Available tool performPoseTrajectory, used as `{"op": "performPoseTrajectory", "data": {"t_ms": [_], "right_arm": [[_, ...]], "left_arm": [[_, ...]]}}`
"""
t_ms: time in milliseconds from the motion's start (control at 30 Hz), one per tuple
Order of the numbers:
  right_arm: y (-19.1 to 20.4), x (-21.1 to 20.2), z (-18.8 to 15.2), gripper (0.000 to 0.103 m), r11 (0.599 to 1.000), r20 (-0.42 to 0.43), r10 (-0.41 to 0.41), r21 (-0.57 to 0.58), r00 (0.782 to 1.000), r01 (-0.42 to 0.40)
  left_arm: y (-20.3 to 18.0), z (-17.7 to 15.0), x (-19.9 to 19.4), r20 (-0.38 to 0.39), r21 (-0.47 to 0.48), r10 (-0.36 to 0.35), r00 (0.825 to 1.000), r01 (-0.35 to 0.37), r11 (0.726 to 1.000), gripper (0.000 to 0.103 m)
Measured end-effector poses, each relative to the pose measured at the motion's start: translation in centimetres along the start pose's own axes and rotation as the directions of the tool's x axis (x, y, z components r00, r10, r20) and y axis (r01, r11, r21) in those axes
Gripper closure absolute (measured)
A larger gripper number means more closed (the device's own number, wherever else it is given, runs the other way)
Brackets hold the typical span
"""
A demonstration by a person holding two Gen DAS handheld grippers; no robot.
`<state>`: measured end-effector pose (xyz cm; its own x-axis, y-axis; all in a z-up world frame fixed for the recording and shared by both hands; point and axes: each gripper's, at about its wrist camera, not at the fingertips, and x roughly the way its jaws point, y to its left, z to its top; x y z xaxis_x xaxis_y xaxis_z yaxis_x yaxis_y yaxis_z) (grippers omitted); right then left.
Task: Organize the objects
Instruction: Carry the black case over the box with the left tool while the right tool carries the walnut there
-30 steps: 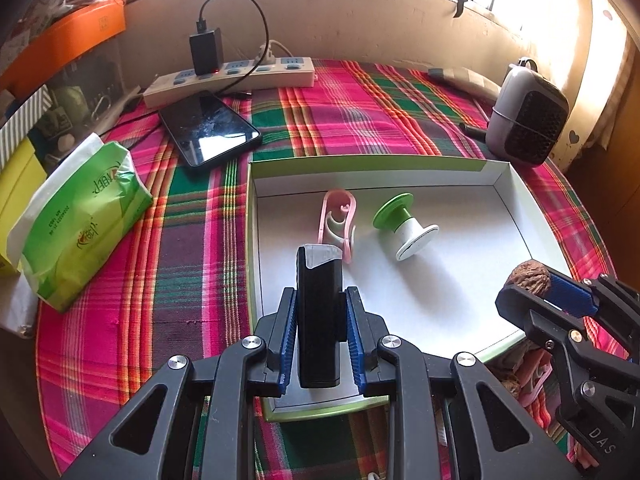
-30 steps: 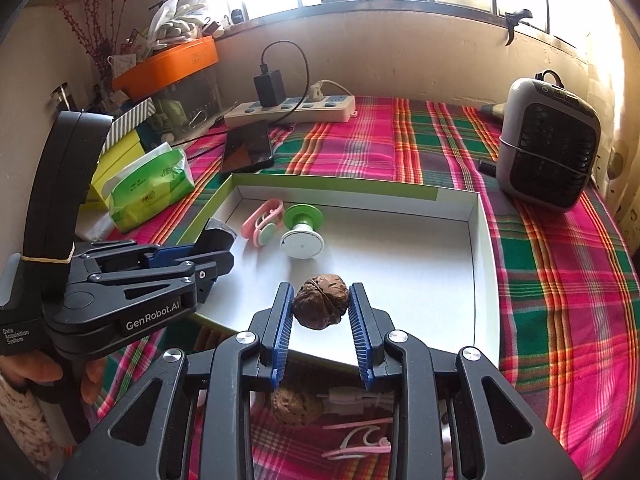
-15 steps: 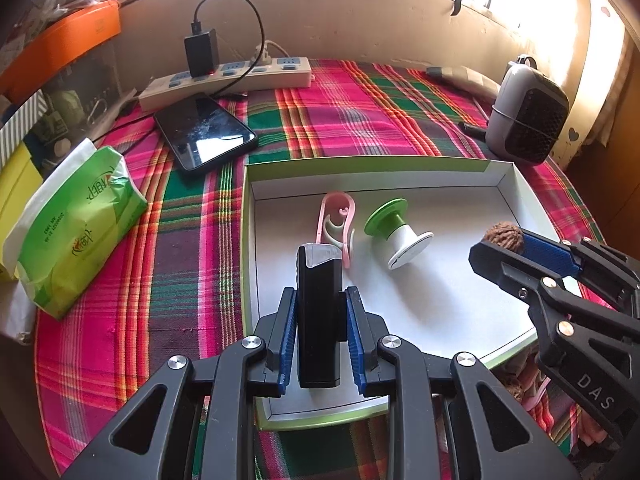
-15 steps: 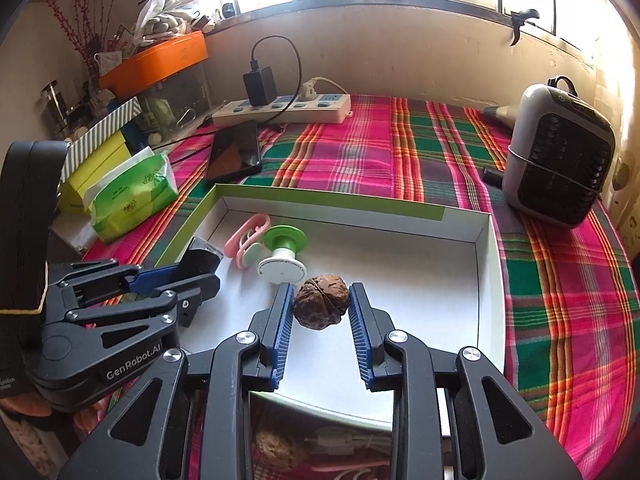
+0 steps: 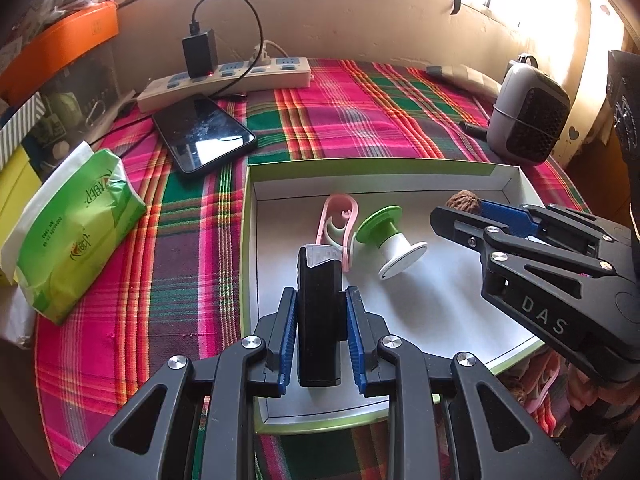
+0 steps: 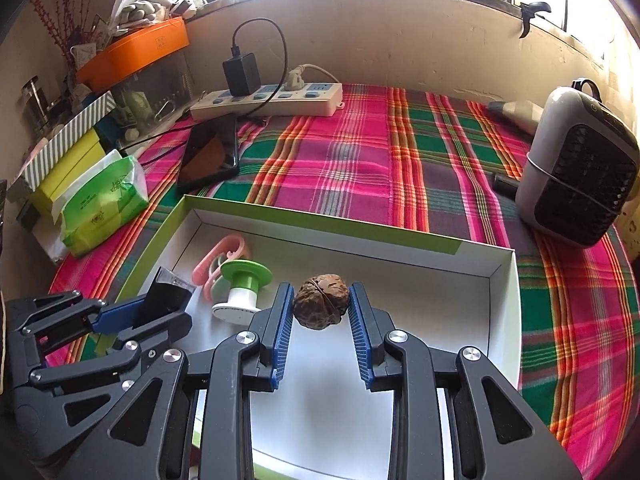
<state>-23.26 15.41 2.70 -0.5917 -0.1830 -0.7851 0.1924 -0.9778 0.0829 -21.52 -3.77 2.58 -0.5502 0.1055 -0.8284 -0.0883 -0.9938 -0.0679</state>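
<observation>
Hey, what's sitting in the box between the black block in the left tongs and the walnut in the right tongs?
A green-and-white spool, lying tipped, with a pink clip behind it; the right wrist view shows it best.

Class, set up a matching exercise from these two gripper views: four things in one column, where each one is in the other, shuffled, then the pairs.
Things:
1. walnut
2. black block
3. green spool
4. phone

Places:
A. lying in the white tray
B. on the plaid cloth by the power strip
C. in the right gripper
D. in the left gripper

Pairs: 1-C, 2-D, 3-A, 4-B
</observation>
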Motion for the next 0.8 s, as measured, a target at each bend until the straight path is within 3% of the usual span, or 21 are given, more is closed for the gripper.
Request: {"op": "performPoseTrajectory", "data": {"t_ms": [800], "right_arm": [[-0.5, 2.0, 0.4, 0.073, 1.000, -0.032, -0.018, 0.012, 0.999, 0.018]], "left_arm": [[-0.1, 0.2, 0.1, 0.000, 0.003, 0.003, 1.000, -0.003, 1.000, 0.079]]}}
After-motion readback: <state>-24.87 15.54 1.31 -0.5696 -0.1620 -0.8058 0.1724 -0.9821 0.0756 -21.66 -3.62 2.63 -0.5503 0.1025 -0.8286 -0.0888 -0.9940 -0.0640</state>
